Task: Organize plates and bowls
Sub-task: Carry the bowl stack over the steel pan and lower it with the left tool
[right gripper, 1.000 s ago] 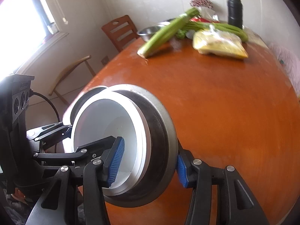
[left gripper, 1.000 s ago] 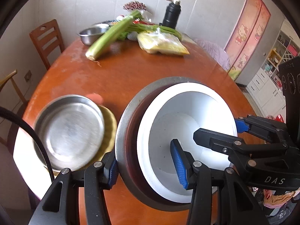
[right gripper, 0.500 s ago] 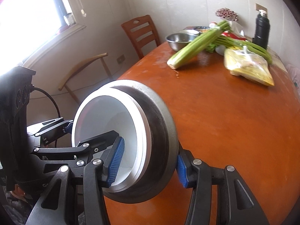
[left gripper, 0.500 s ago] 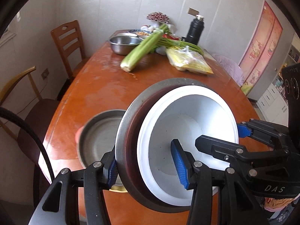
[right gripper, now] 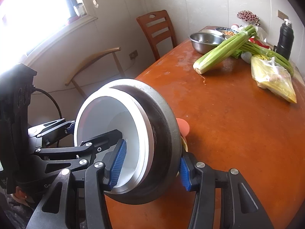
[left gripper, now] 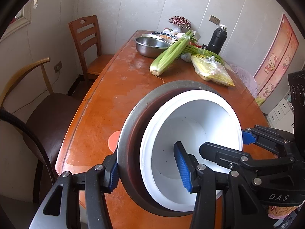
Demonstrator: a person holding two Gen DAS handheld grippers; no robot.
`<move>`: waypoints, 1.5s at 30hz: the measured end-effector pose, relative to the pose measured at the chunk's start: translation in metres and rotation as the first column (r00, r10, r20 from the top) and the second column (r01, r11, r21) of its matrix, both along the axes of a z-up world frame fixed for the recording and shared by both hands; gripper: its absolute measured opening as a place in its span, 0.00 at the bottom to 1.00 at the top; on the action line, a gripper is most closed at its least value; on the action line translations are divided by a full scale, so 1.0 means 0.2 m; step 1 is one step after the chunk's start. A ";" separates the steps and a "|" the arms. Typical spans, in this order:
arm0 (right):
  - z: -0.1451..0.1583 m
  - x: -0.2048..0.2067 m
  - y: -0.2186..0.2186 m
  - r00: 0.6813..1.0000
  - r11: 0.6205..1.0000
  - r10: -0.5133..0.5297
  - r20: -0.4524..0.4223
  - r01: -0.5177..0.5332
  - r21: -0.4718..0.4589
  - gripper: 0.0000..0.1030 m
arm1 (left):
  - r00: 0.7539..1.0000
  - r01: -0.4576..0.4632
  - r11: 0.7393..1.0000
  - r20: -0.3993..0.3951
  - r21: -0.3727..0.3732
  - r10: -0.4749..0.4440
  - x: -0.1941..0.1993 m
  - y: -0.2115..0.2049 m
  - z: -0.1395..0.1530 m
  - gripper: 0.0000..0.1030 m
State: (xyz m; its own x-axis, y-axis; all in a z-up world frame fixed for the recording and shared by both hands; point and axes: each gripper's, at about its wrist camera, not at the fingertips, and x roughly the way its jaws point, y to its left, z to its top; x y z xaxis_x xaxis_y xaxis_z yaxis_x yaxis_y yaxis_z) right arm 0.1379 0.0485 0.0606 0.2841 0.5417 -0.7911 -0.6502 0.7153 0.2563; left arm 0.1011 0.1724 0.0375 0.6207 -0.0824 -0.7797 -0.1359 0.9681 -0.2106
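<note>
A grey metal bowl point(left gripper: 129, 133) with white bowls point(left gripper: 190, 129) nested inside hangs tilted above the orange table point(left gripper: 106, 95). My left gripper point(left gripper: 147, 171) is shut on the stack's left rim, one pad outside the grey wall and one inside the white bowl. My right gripper point(right gripper: 150, 168) is shut on the opposite rim in the same way, over the grey bowl point(right gripper: 167, 133) and white bowl point(right gripper: 106, 118). Each gripper shows in the other's view: the right gripper point(left gripper: 246, 139) and the left gripper point(right gripper: 70, 127). A pink round piece point(left gripper: 113, 139) peeks out beneath the stack.
At the table's far end lie a steel bowl point(left gripper: 150, 45), a celery bunch point(left gripper: 171, 55), a bag of yellow food point(left gripper: 211, 70) and a black flask point(left gripper: 216, 40). Two chairs point(left gripper: 85, 38) point(left gripper: 38, 105) stand along the left edge. A yellow rim point(right gripper: 185, 145) shows under the stack.
Both grippers have carried the bowl stack to the left, over the steel plate on the yellow plate. That plate, beside the stack a second ago, is now hidden beneath it.
</note>
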 end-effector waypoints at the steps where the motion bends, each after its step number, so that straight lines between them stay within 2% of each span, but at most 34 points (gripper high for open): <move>1: -0.01 0.01 0.01 1.000 1.000 0.001 -0.005 -0.001 -0.002 0.52 | 1.000 -0.002 1.000 -0.004 -0.003 0.002 0.00 0.01 -0.01 0.49; 15: -0.12 0.07 0.05 0.998 1.000 0.005 -0.057 -0.006 -0.021 0.52 | 0.999 -0.013 1.000 -0.043 -0.021 0.012 0.05 0.03 -0.12 0.49; 30: -0.18 0.12 0.04 0.996 1.000 -0.005 -0.085 0.004 -0.017 0.52 | 0.999 -0.014 1.000 -0.049 -0.011 0.014 0.08 0.02 -0.16 0.49; 45: -0.20 0.15 0.05 0.998 0.999 -0.026 -0.057 0.025 -0.029 0.52 | 0.999 -0.013 1.000 -0.040 0.020 0.014 0.12 0.01 -0.18 0.49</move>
